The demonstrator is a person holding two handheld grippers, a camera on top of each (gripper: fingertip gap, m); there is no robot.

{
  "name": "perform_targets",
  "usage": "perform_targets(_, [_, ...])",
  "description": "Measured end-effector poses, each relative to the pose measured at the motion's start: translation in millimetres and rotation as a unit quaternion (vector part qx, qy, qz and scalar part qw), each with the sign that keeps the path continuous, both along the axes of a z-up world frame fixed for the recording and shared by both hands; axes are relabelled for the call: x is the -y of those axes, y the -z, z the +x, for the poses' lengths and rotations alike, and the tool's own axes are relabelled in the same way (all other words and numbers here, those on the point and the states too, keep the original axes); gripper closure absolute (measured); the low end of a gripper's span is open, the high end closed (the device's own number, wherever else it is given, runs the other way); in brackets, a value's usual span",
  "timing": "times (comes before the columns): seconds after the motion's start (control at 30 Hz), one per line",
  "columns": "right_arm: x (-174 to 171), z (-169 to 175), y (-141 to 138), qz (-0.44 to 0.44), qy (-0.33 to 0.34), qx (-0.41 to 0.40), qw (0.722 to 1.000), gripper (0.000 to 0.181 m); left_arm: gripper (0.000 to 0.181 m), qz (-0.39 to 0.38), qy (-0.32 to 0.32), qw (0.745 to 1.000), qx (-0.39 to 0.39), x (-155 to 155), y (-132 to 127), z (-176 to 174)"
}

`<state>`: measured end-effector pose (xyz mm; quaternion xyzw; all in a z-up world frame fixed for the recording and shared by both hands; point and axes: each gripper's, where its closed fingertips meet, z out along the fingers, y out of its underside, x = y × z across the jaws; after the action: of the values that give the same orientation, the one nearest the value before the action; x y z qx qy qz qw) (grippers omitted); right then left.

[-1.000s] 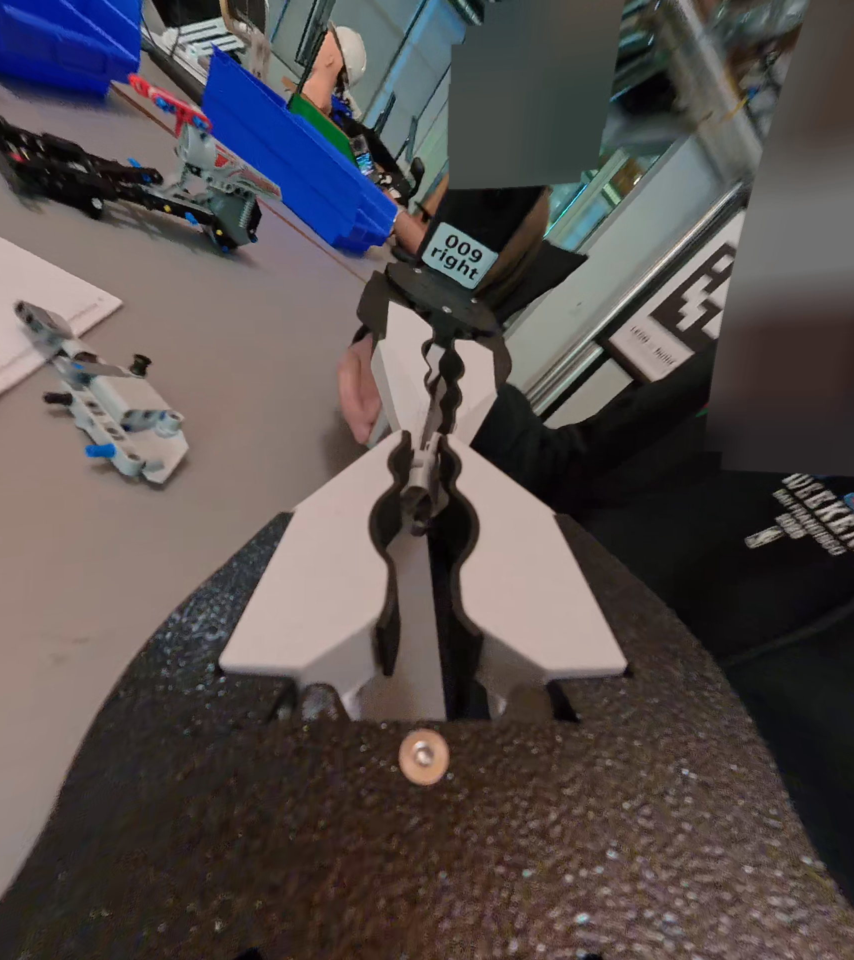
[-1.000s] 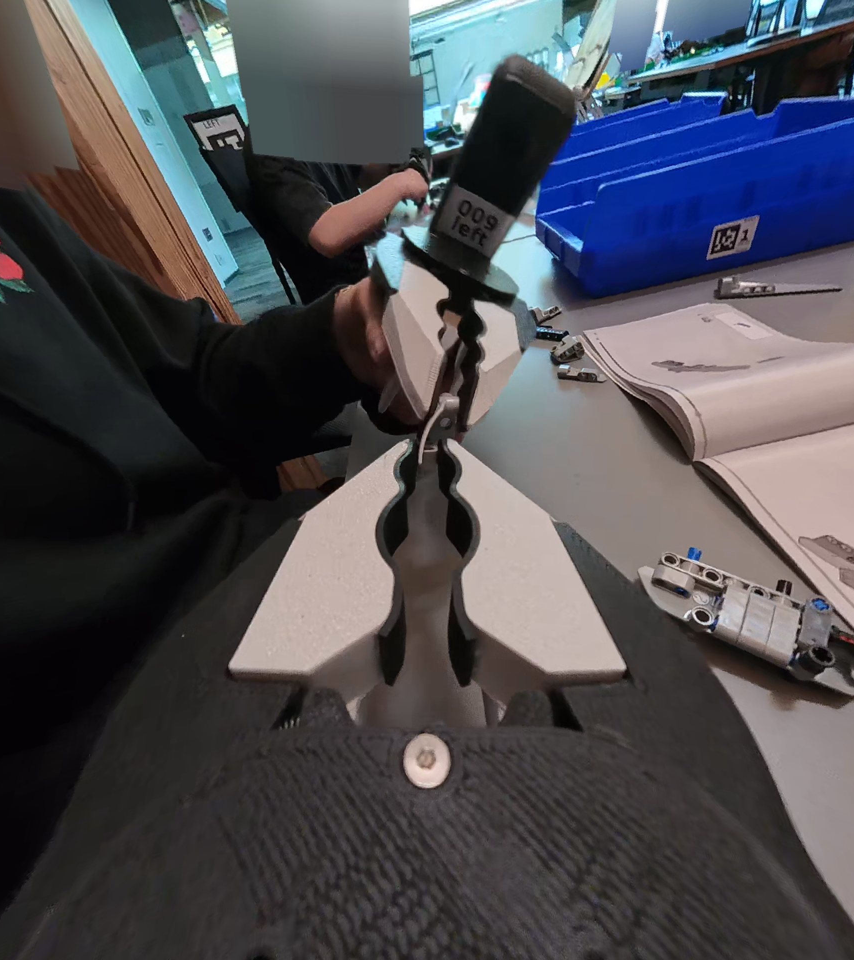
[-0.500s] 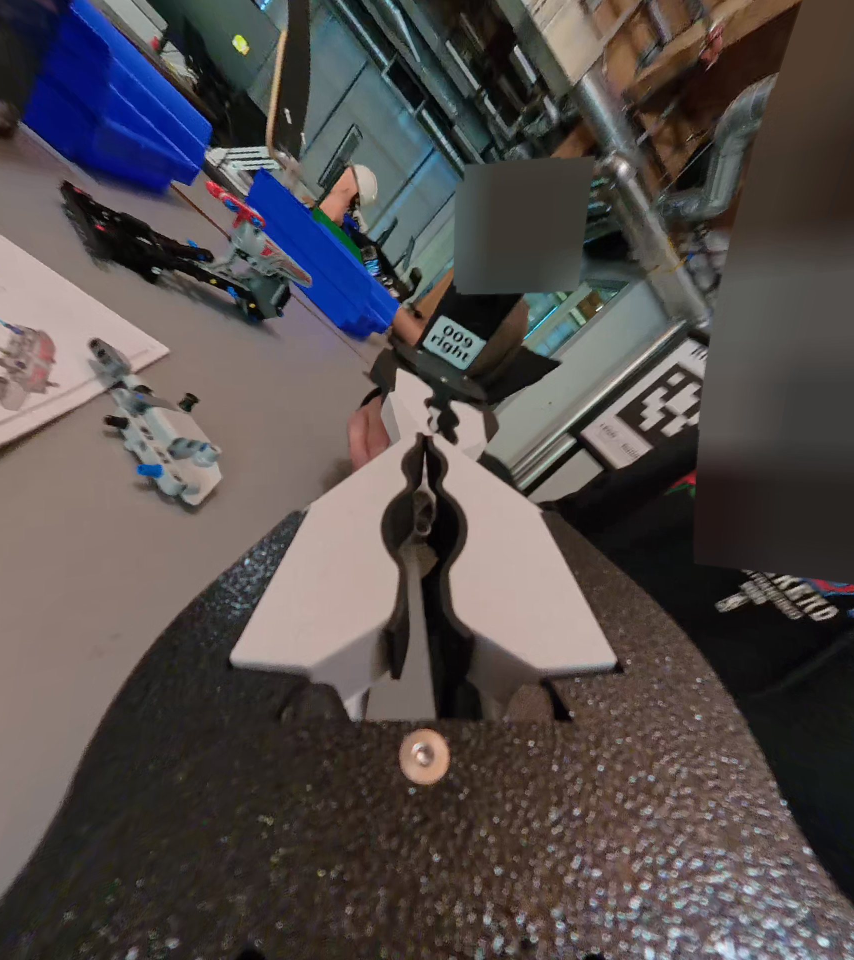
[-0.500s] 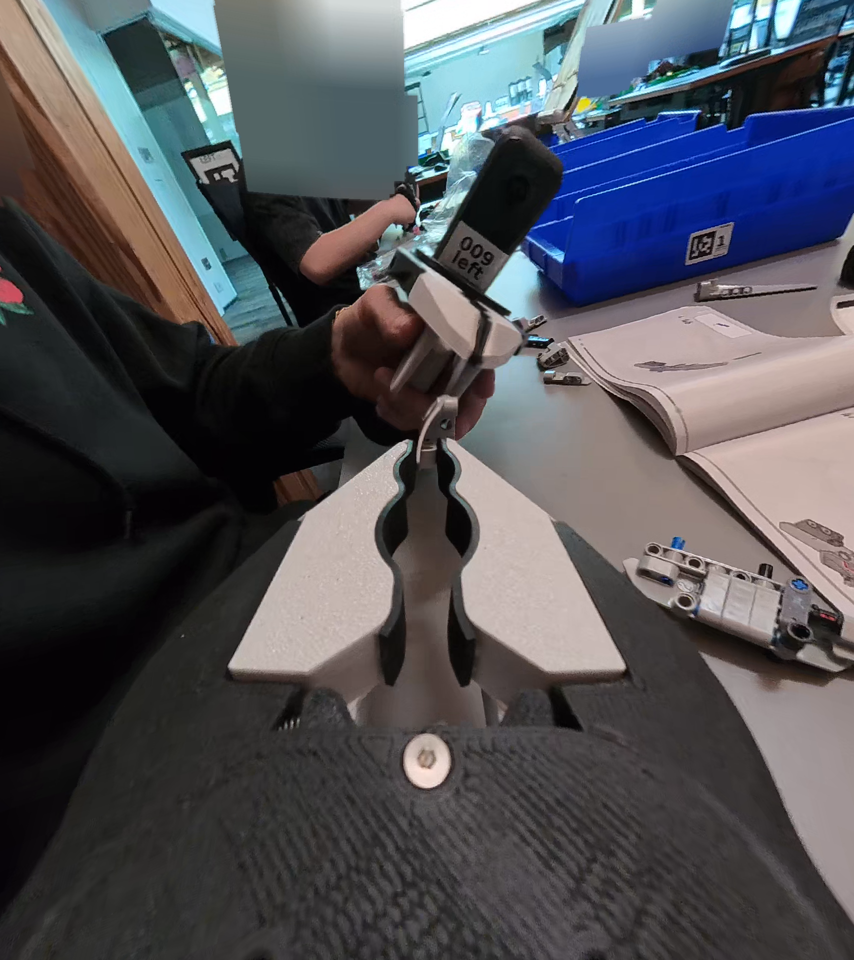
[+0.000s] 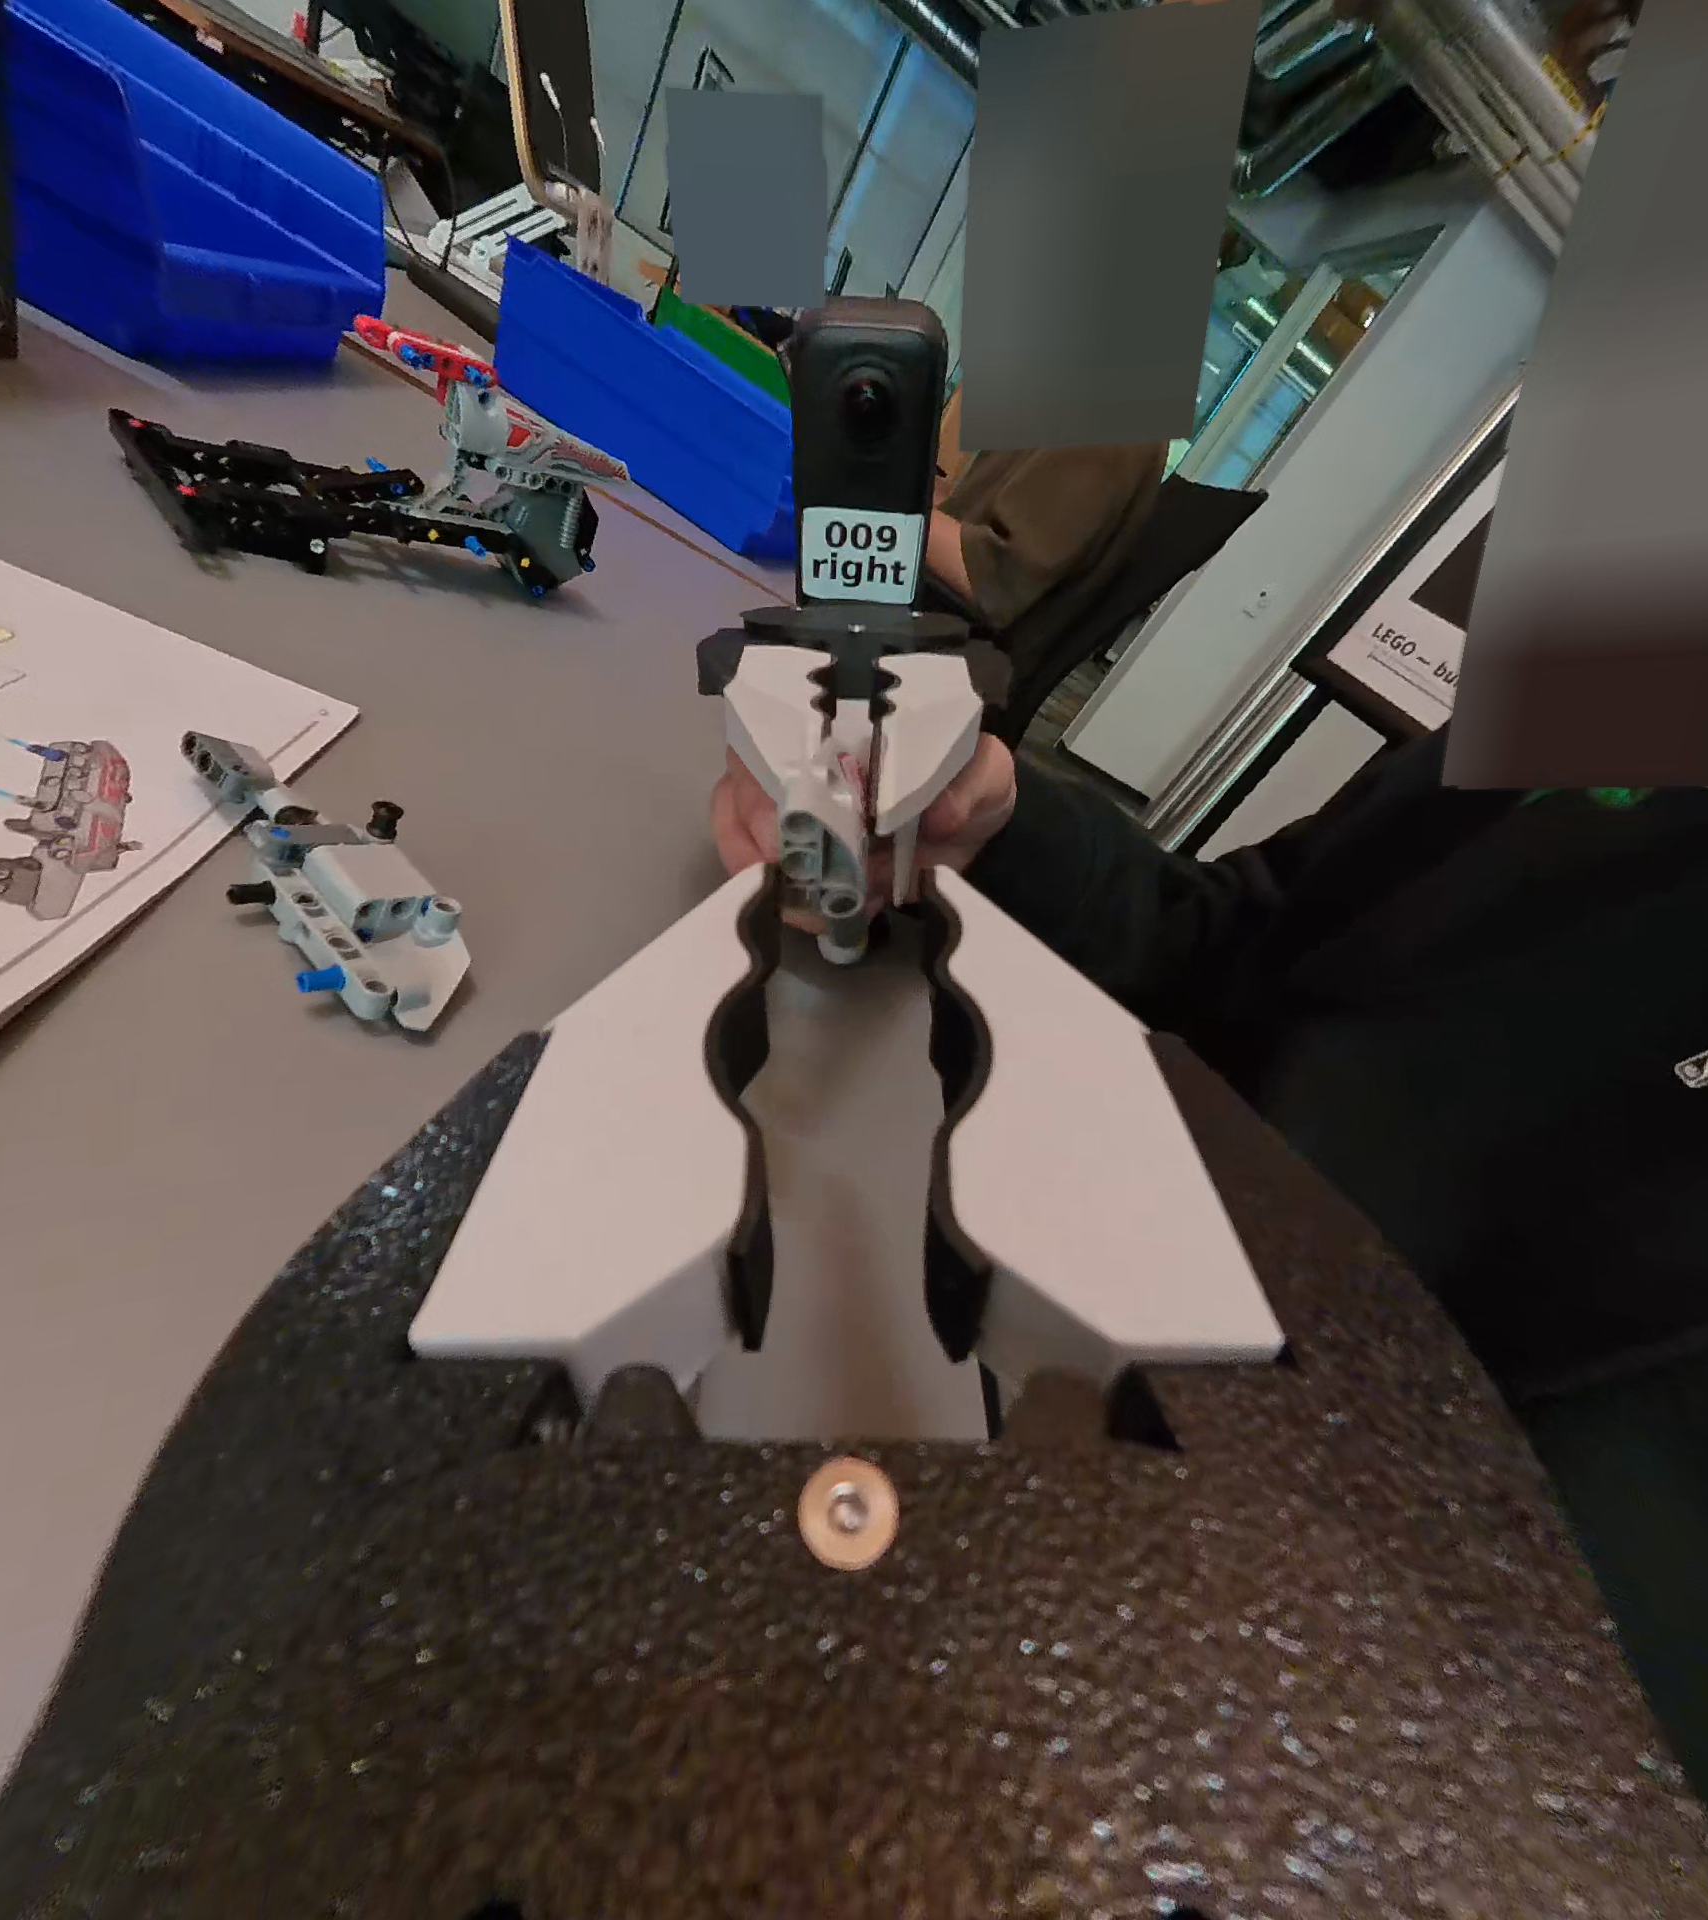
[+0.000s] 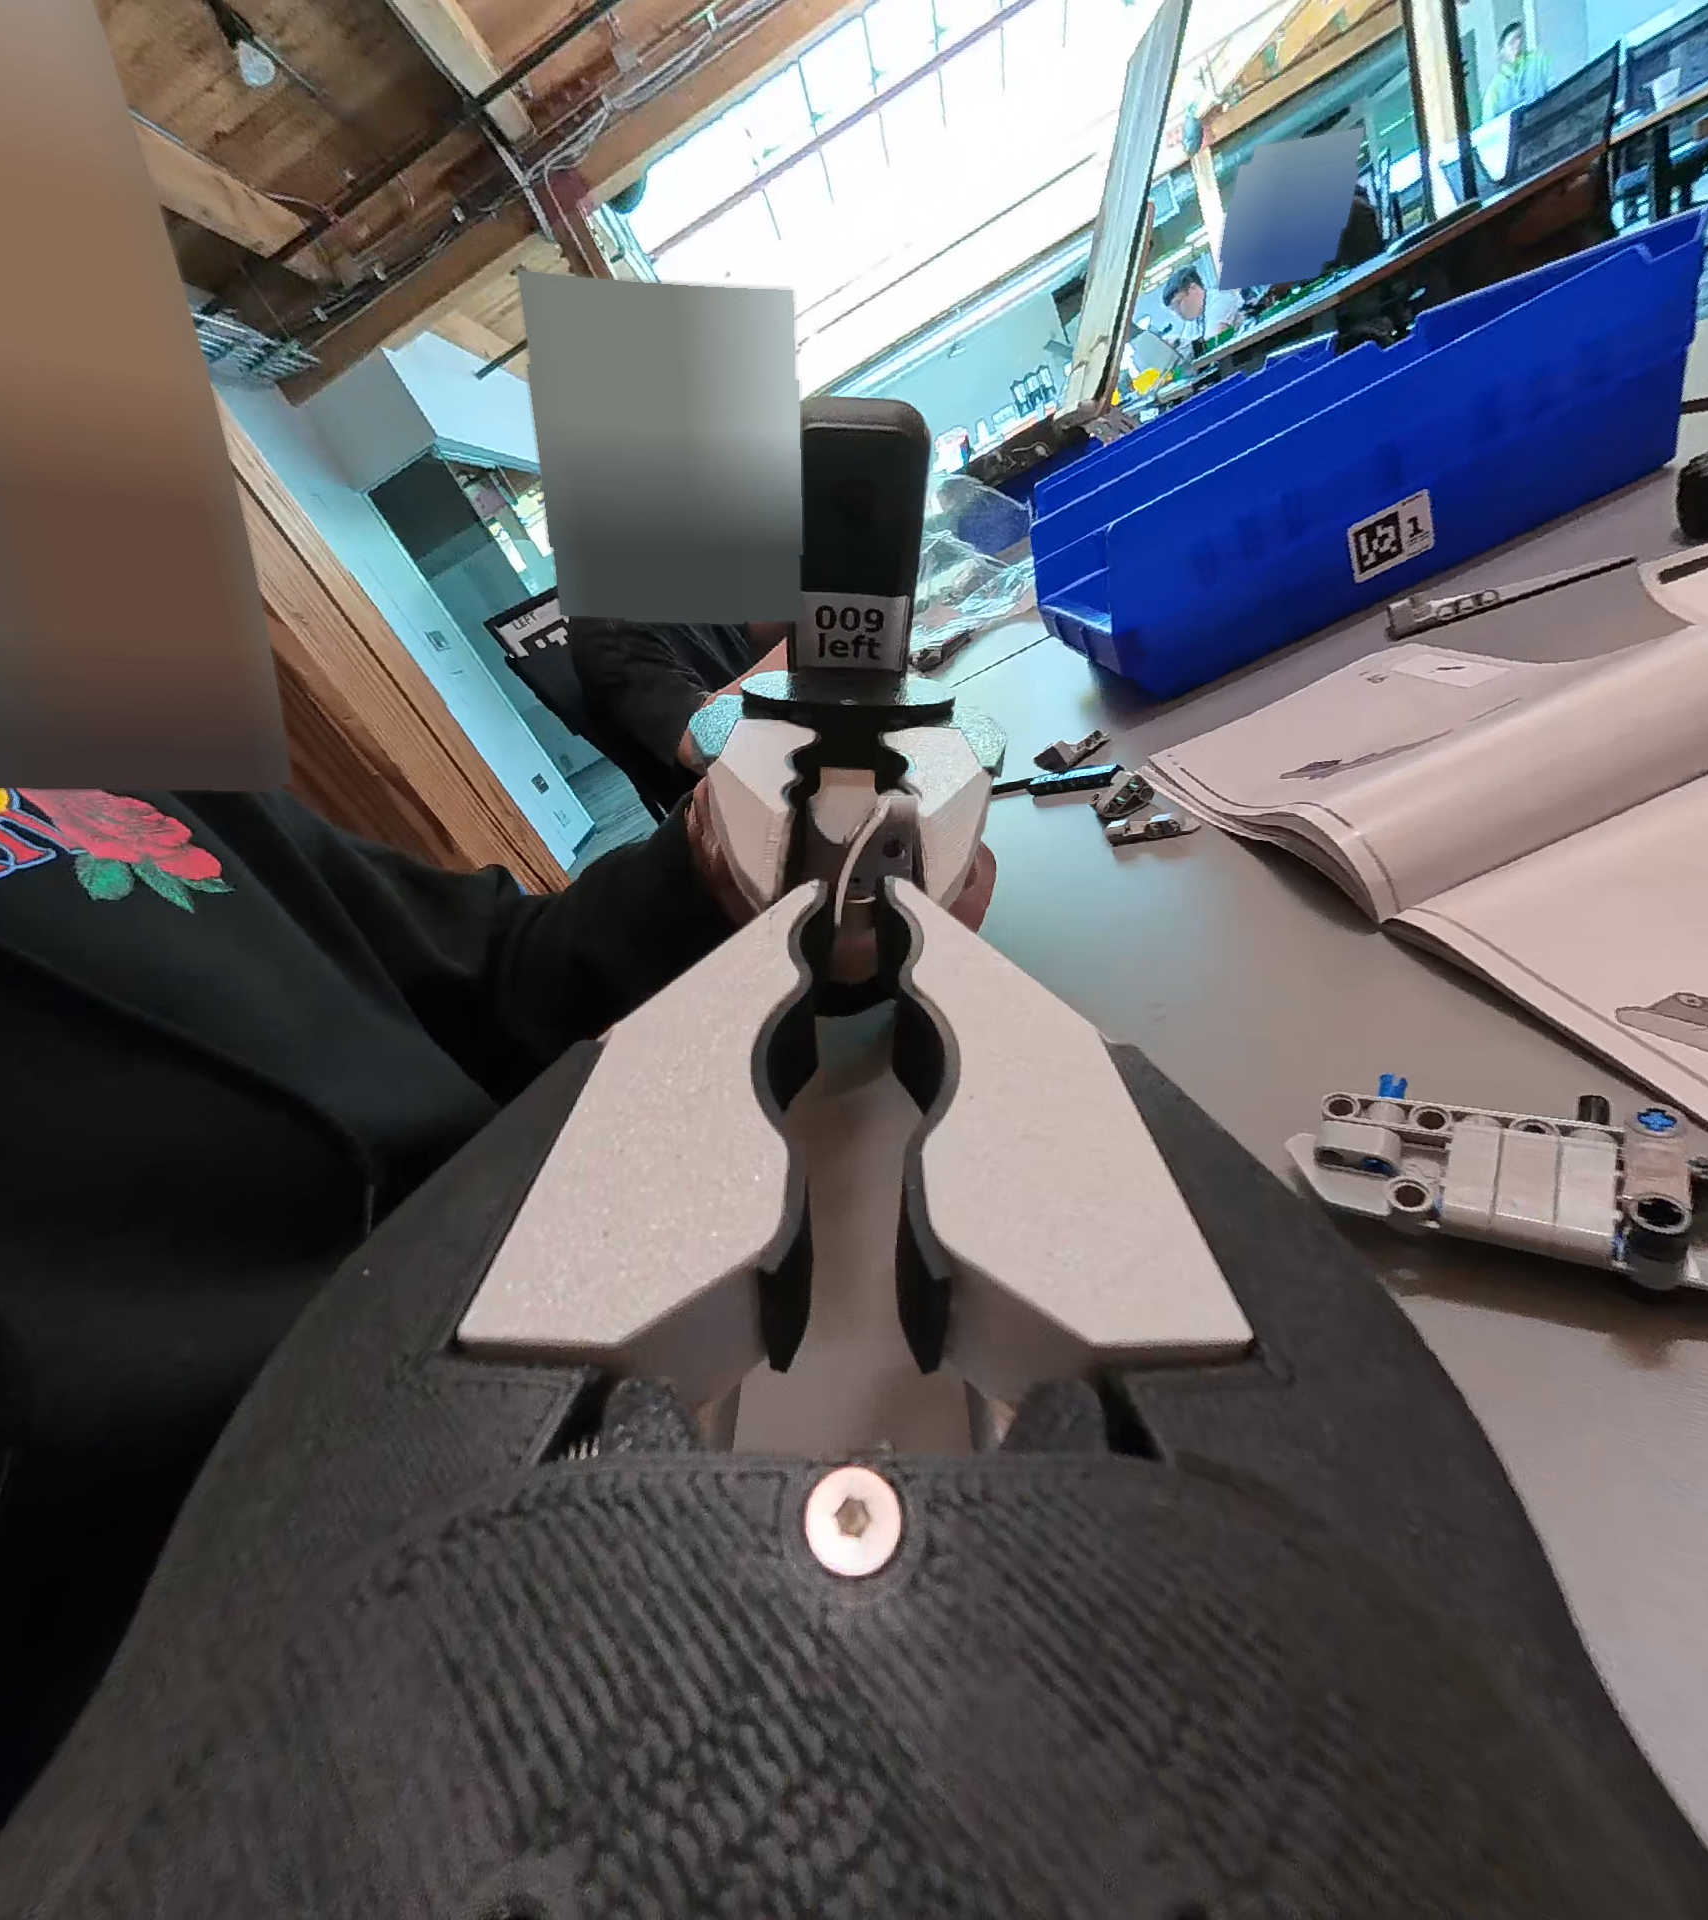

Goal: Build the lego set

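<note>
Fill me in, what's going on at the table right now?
A person is building a Lego set with two hand-held grippers raised tip to tip above the grey table. The right hand-held gripper is shut on a small grey Technic piece; the left hand-held gripper stands open just in front of it. A grey sub-assembly lies beside the open instruction booklet, and a black chassis sits by the blue bins.

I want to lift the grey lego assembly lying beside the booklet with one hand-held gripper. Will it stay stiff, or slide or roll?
The grey lego assembly looks stiff: its beams seem pinned in one flat strip. It probably won't roll, since it lies flat on the table. Smooth plastic may slip, and the protruding blue pin could snag or pop out.
</note>
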<state>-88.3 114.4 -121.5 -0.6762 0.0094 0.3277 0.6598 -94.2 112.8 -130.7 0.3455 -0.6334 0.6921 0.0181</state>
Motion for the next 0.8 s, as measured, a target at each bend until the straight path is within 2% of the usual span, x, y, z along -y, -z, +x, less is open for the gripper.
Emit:
perform_targets(0.13, [-2,-5,2,-0.007,-0.007,0.01,1.0,0.175,0.167,-0.012,-0.005,1.0,-0.007,-3,0,2])
perform_targets(0.3, [-2,-7,4,-0.012,-0.014,0.008,1.0,0.175,0.168,-0.013,0.001,1.0,-0.017,-3,1,0])
perform_targets(0.53, [0,-9,3,-0.009,-0.022,0.008,1.0,0.175,0.167,-0.078,0.023,0.996,-0.042,-2,-3,-2])
perform_targets(0.63, [0,-9,4,-0.014,-0.022,0.006,1.0,0.175,0.168,-0.053,0.019,0.998,-0.015,-2,-3,-2])
perform_targets(0.77, [5,1,6,-0.022,-0.007,-0.007,1.0,0.175,0.177,0.007,-0.028,0.998,0.058,-16,-8,2])
perform_targets(0.8, [6,6,8,-0.031,0.003,-0.011,0.999,0.175,0.174,0.03,-0.039,0.996,0.076,-19,-7,3])
